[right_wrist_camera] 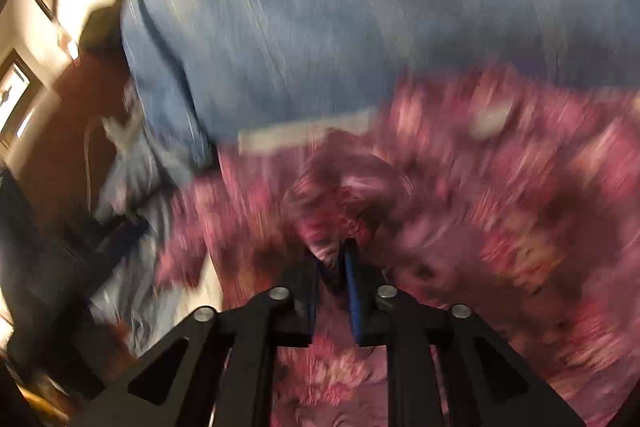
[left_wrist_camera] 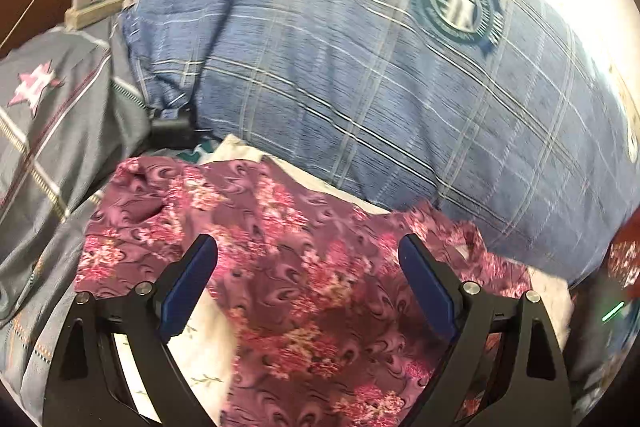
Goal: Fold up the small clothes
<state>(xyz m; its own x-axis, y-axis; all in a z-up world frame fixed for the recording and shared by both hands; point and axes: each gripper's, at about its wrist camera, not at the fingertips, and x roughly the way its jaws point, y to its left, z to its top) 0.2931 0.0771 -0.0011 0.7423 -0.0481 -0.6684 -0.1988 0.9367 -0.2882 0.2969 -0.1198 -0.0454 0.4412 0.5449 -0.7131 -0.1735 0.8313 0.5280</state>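
Note:
A purple and pink floral garment [left_wrist_camera: 304, 267] lies spread on a bed over a white floral sheet [left_wrist_camera: 208, 355]. My left gripper [left_wrist_camera: 308, 251] hangs just above it with jaws wide open and nothing between the blue pads [left_wrist_camera: 428, 283]. In the right wrist view, which is motion-blurred, my right gripper [right_wrist_camera: 334, 251] is shut on a bunched fold of the same floral garment [right_wrist_camera: 500, 211], pinched between its fingertips.
A large blue plaid pillow [left_wrist_camera: 380, 67] fills the space behind the garment, and it also shows in the right wrist view [right_wrist_camera: 360, 27]. A grey quilt [left_wrist_camera: 52, 131] with a pink star lies to the left. A power strip [left_wrist_camera: 92, 11] with a white charger sits at the far left.

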